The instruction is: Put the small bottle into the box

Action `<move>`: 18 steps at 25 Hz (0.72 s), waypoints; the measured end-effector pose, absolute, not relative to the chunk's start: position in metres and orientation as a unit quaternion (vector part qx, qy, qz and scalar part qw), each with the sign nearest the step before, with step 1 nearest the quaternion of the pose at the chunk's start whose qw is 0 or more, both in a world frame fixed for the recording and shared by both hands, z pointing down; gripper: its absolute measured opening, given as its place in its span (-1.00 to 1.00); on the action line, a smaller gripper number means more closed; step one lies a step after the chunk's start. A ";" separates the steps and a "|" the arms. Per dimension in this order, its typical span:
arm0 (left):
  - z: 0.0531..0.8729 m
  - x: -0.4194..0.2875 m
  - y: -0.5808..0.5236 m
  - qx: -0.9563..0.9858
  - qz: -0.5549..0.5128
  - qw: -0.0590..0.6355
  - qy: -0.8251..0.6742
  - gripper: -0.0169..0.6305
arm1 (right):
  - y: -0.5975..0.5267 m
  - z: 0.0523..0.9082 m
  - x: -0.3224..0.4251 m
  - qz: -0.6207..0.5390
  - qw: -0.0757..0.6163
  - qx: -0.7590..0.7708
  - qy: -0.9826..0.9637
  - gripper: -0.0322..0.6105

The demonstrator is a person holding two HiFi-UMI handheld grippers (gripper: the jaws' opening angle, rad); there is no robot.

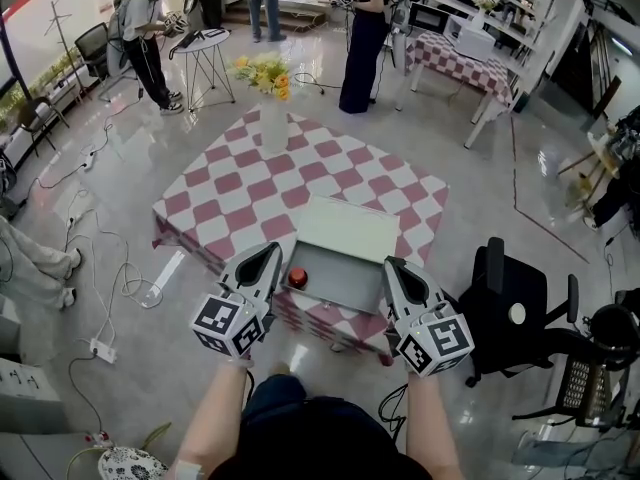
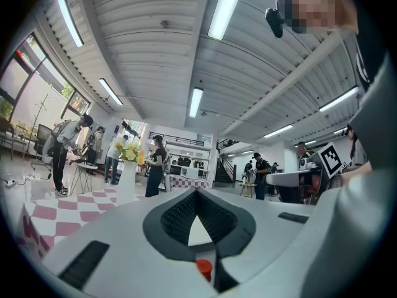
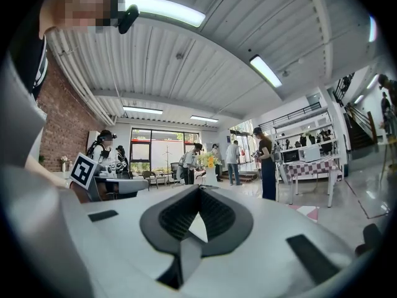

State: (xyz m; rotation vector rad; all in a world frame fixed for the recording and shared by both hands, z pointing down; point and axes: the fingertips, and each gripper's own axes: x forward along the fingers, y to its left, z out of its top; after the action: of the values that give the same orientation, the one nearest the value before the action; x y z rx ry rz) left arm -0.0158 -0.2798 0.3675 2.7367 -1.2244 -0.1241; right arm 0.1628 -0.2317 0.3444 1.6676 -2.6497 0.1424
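Note:
A small bottle with a red cap [image 1: 297, 277] stands at the near edge of the checkered table [image 1: 240, 183], just left of the open grey box [image 1: 335, 274]. The box's white lid [image 1: 346, 230] is tipped up behind it. My left gripper [image 1: 268, 251] hovers level beside the bottle, jaws together and holding nothing. In the left gripper view the left gripper [image 2: 197, 194] is shut, and the red cap [image 2: 203, 267] shows low through the slit. My right gripper [image 1: 393, 265] is level at the box's right side. In the right gripper view the right gripper [image 3: 198, 191] is shut and empty.
A white vase of yellow flowers [image 1: 268, 108] stands at the table's far corner. A black office chair [image 1: 510, 308] is close on the right. Cables and a power strip [image 1: 100, 348] lie on the floor to the left. People stand near other tables [image 1: 465, 63] at the back.

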 end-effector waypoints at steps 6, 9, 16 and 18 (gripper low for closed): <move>0.369 -0.017 -0.278 0.909 -0.041 0.072 -0.408 -0.95 | -0.232 0.345 0.161 0.045 0.003 0.530 -0.847 -0.89; 0.372 -0.018 -0.278 0.909 -0.040 0.074 -0.408 -0.95 | -0.233 0.347 0.160 0.046 0.004 0.529 -0.847 -0.89; 0.372 -0.023 -0.278 0.908 -0.040 0.075 -0.411 -0.95 | -0.234 0.347 0.156 0.048 0.004 0.527 -0.848 -0.89; 0.372 -0.024 -0.279 0.908 -0.039 0.076 -0.411 -0.95 | -0.235 0.347 0.156 0.049 0.004 0.528 -0.848 -0.89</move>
State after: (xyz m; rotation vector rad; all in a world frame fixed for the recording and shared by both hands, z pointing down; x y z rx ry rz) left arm -0.0239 -0.2794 0.3719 2.7218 -1.2328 -0.1176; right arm 0.1557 -0.2346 0.3474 1.6542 -2.6569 0.1524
